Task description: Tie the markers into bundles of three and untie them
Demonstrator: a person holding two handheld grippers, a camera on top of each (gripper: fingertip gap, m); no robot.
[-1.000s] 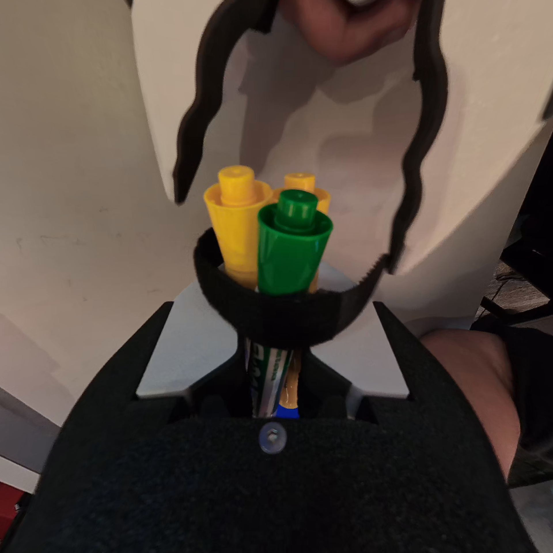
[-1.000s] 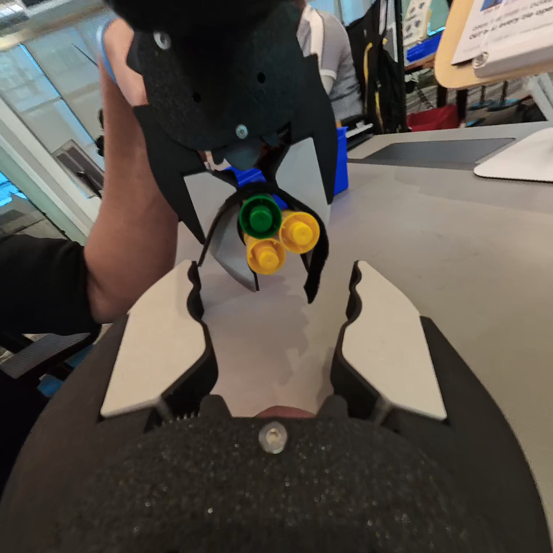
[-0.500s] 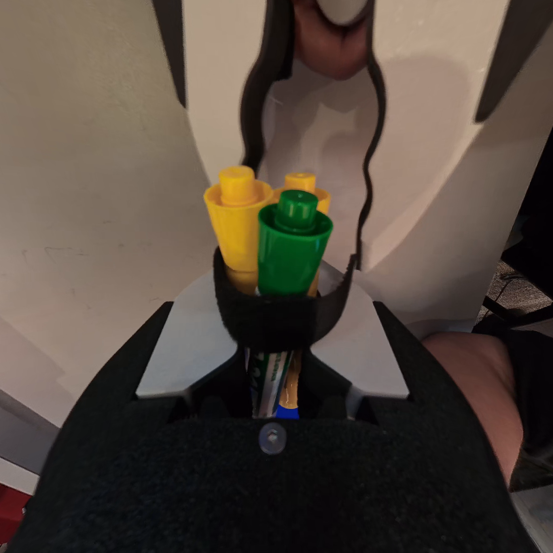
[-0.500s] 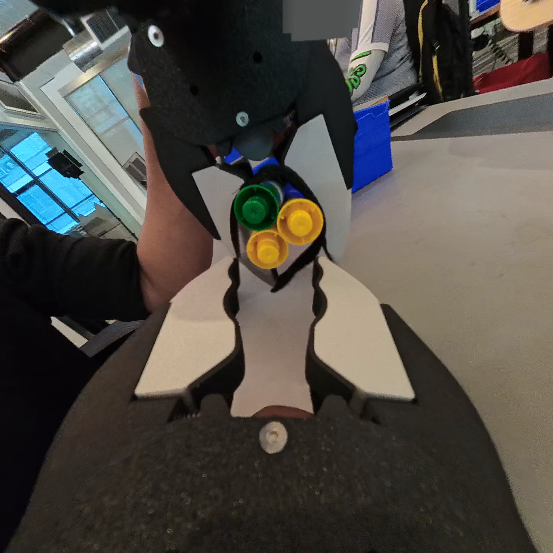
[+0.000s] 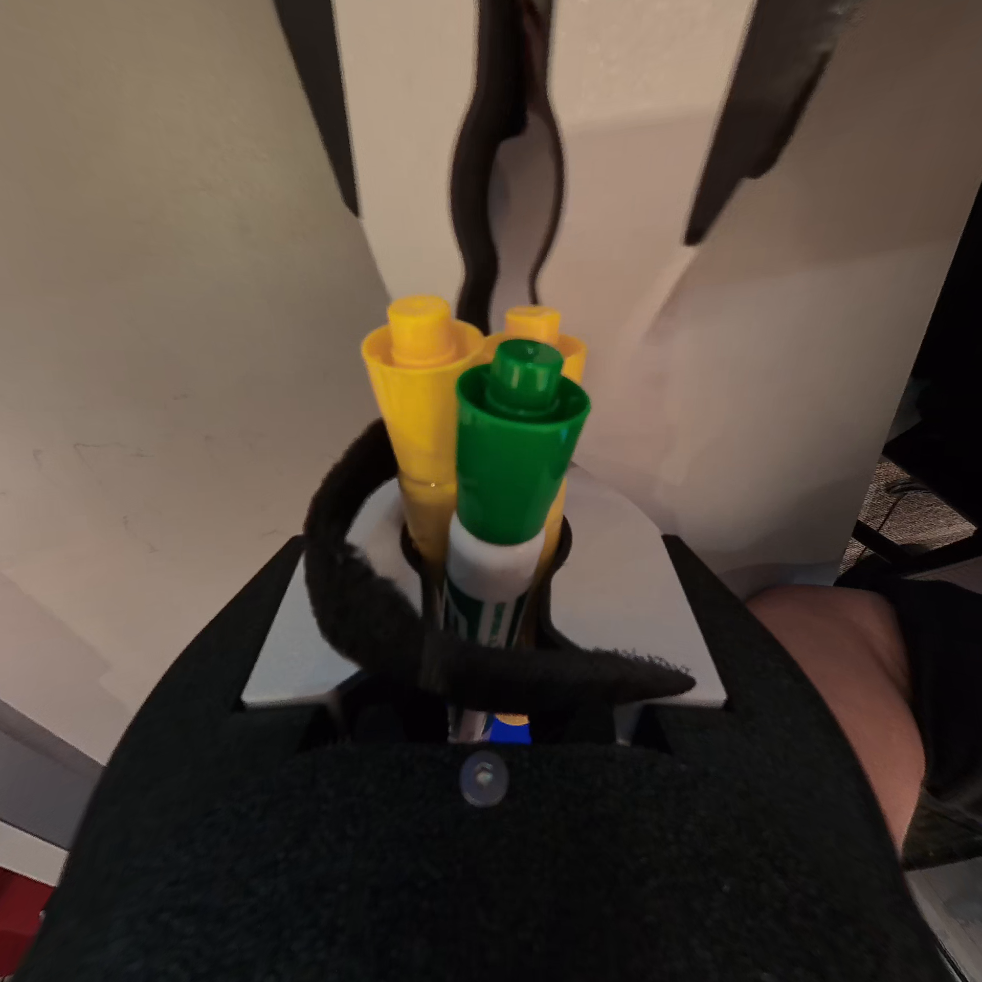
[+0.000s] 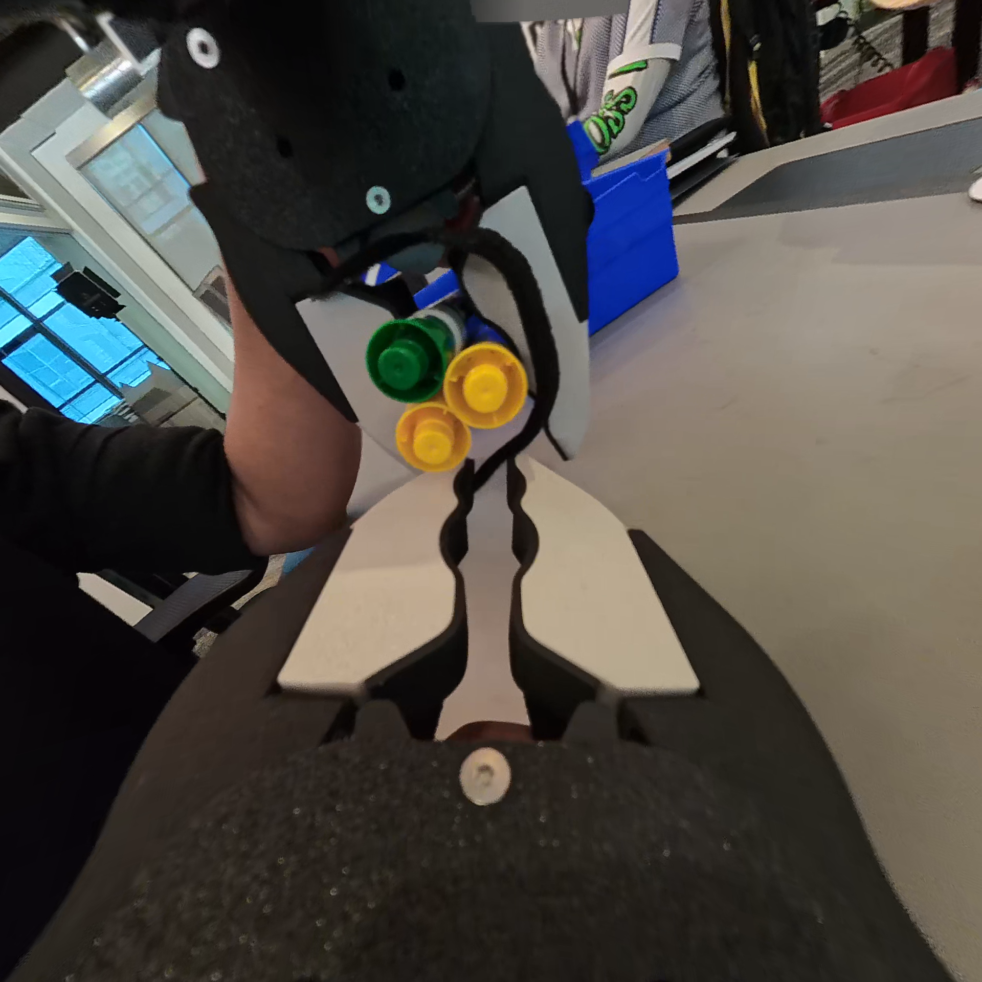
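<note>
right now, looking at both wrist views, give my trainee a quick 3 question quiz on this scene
1. True or false: the left gripper is shut on three markers.
2. How many yellow caps and how many green caps show?
3. What do the right gripper tips touch: A) a yellow cap, B) the black strap, C) the blue bin?

Key:
1. True.
2. Two yellow, one green.
3. B; the strap end sits at the nearly shut tips, though a firm pinch cannot be confirmed.

3 markers (image 5: 494,478) stand between left tongs (image 5: 486,536), strap (image 5: 366,606) around them.
</note>
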